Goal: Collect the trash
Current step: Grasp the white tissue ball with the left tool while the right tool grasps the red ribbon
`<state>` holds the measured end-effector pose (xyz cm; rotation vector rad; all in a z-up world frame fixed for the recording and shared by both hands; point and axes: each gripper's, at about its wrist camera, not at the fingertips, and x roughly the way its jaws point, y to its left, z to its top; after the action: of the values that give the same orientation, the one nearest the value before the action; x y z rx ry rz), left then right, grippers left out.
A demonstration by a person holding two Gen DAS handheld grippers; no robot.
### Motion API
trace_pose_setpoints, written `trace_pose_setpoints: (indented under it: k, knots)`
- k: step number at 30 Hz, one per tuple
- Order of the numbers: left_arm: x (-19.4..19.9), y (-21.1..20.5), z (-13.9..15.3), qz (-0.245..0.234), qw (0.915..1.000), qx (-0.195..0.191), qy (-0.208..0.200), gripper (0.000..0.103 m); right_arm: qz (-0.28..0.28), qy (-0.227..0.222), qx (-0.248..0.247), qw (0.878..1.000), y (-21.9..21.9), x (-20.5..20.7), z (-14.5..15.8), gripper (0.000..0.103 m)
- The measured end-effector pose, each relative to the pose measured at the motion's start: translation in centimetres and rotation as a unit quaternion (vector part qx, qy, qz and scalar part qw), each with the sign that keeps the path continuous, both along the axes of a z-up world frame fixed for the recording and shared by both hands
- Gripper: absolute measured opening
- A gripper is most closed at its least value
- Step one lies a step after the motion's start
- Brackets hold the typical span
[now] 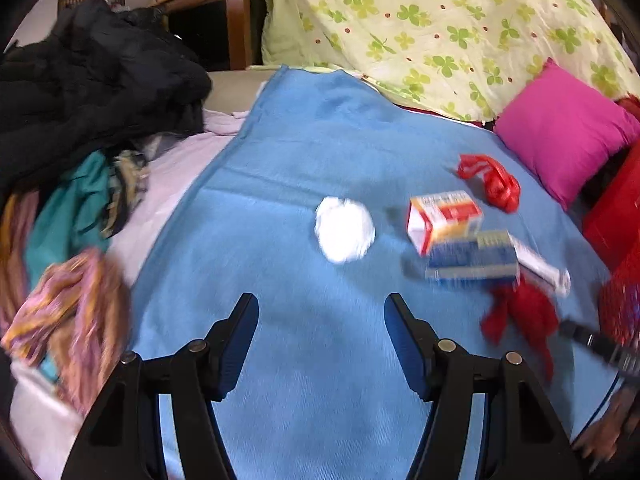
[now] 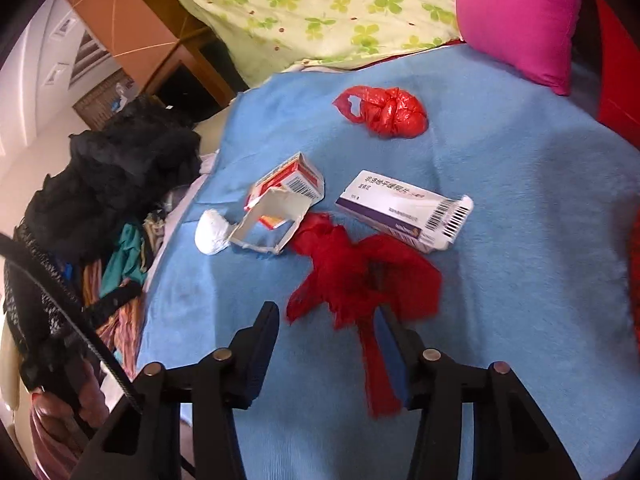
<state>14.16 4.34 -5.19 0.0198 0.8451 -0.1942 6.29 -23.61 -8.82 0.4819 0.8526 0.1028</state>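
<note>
A blue blanket [image 2: 500, 208] is covering the bed, clothes [image 1: 80, 92] piling at its left. Trash is lying mid-blanket: torn box [image 2: 280, 200], white wad [image 1: 345, 229], red bag [image 2: 360, 280]. Left gripper [image 1: 322, 312] and right gripper [image 2: 330, 320] are both gaping, gripping nothing

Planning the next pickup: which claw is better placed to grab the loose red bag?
Right. The right claw is open with the loose red bag just ahead, a strip trailing by one finger. The left claw, also open, faces bare blanket, nearer the white wad.
</note>
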Motion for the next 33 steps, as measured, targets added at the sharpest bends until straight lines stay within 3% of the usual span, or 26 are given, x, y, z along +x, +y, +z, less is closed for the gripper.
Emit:
trace_pose_setpoints:
  k: [4,11,12,13,15,16,17,23,33]
  knots:
    - [4.9,-1.7,-0.9,-0.005,0.9999,0.001,0.015,0.066,0.002,-0.018,-0.015,1.000,0.7,1.6,-1.1,0.053]
    - [10.6,-4.3,-4.5,-0.011,0.9978,0.022,0.062,0.066,0.012,0.012,-0.027,0.999,1.6,3.7,-2.8,0.053]
    - [11.1,-4.4,-5.0,-0.008,0.9973,0.022,0.069,0.066,0.012,0.015,-0.026,0.999,1.6,3.9,-3.0,0.052]
    - [11.4,-4.6,-5.4,-0.010,0.9970,0.017,0.075,0.066,0.009,0.018,-0.026,0.999,1.5,4.2,-3.2,0.042]
    - [11.9,-4.6,-6.0,-0.017,0.9959,-0.003,0.088,0.057,0.009,0.029,-0.035,0.999,1.5,4.6,-3.7,0.034]
    - [12.2,-4.6,-6.4,-0.016,0.9949,-0.014,0.099,0.043,0.009,0.027,-0.032,0.999,1.4,4.6,-3.7,0.032]
    - [12.4,-4.4,-6.7,-0.012,0.9934,-0.027,0.110,0.043,0.011,0.022,-0.033,0.999,1.5,4.4,-3.6,0.031]
    - [10.2,-3.4,-5.6,0.000,0.9946,-0.049,0.092,0.037,0.021,0.005,-0.030,0.999,1.4,2.6,-2.6,0.030]
    - [-1.5,-4.3,-0.2,-0.035,0.9992,-0.010,0.016,0.037,0.016,-0.058,-0.007,0.998,-0.2,-2.9,0.6,0.030]
